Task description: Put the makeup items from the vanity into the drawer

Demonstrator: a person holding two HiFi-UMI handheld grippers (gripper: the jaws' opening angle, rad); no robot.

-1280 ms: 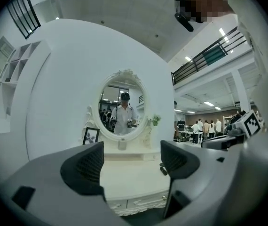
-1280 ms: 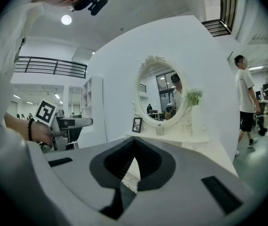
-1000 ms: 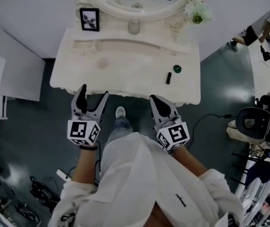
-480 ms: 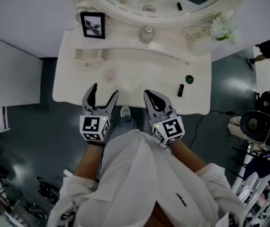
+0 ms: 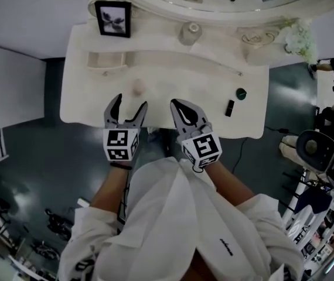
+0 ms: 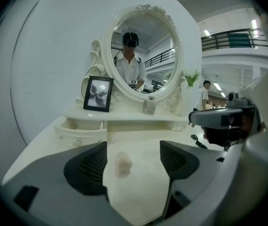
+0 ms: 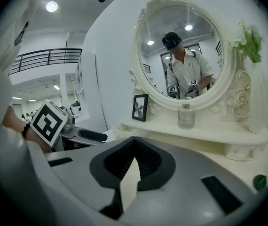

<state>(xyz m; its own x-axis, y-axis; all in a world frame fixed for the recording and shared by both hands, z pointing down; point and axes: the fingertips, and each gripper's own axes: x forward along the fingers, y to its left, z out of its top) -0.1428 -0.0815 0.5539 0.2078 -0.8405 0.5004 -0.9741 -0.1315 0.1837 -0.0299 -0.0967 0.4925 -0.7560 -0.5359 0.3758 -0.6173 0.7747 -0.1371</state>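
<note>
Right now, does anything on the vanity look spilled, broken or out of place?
Nothing looks spilled or broken. The black lipstick lies flat near the right end of the vanity, beside a green round item; the small left drawer is pulled open.

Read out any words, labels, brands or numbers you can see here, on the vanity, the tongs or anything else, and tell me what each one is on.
No text here is legible.
White shirt: a short line of dark print, too small to read.
Cubes on the left tongs and right tongs: black-and-white square marker patterns, no letters or digits.
Framed picture: an image only, no words visible.
</note>
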